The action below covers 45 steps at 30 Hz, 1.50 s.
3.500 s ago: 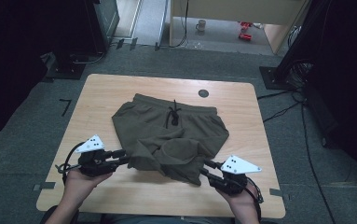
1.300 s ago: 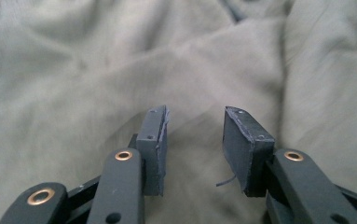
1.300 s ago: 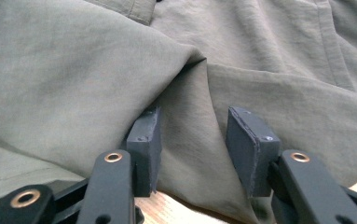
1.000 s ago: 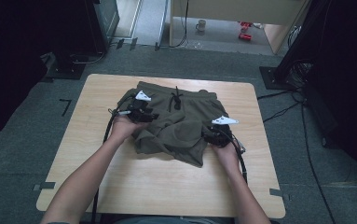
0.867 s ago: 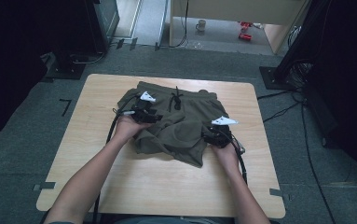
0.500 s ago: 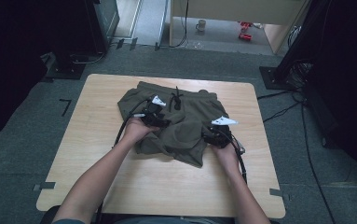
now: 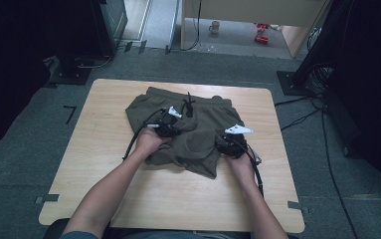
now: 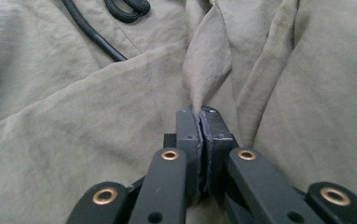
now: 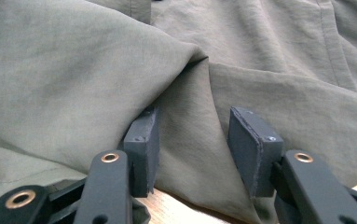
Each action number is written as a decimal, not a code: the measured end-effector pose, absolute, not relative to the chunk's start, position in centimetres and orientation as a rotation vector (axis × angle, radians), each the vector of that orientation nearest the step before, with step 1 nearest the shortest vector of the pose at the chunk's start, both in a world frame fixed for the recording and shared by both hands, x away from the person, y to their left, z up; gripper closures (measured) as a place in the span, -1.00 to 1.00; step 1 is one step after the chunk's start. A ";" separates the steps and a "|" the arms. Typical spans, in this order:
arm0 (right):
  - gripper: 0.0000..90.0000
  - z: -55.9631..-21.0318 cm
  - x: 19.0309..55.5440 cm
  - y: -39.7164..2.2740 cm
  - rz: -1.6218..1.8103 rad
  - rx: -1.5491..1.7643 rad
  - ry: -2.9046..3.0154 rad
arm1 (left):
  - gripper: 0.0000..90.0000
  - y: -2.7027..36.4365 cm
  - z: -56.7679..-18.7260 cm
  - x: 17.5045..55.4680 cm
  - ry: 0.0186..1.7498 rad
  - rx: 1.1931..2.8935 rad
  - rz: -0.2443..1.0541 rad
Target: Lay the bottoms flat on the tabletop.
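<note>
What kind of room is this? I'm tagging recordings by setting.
Probably a lab or workshop: a bare wooden table on grey carpet, cables trailing across the floor, dark equipment stands around it.

a white mug [image 7: 214, 26] and red items [image 7: 262, 33] are seen on the floor [image 7: 218, 62] beyond the desk's [image 7: 178, 199] far edge; black cables [image 7: 302, 112] are laid past its right edge.

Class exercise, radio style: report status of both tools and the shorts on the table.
Left tool just closed, pinching a fold of the shorts. Right tool open, fabric between its pads. Drawstring near the left tool, nothing else in the way.
</note>
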State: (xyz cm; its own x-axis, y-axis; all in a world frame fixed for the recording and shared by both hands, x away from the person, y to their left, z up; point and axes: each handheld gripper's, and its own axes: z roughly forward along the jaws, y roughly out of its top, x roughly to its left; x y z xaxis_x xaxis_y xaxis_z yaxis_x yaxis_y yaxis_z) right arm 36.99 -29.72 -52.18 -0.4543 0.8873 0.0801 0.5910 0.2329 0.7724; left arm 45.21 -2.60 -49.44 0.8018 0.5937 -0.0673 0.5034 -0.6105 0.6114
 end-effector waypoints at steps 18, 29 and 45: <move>0.20 -52.2 36.9 -29.7 1.079 1.365 2.135 | 0.97 6.0 -43.8 41.7 0.922 2.087 0.279; 0.20 -52.2 37.0 -29.7 1.076 1.360 2.136 | 0.97 12.2 -43.4 38.1 1.035 1.975 0.342; 0.24 -52.2 37.4 -29.7 1.069 1.395 2.107 | 0.97 19.3 -46.1 36.9 1.298 1.879 0.325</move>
State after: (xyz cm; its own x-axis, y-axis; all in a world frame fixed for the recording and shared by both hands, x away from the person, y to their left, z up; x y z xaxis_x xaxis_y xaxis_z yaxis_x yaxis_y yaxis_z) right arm 37.37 -29.68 -52.15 -0.4250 0.9014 0.0830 0.5994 0.2115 0.7720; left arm 36.90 19.27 -46.10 0.4379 0.8704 -0.2250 0.6614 -0.1424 0.7364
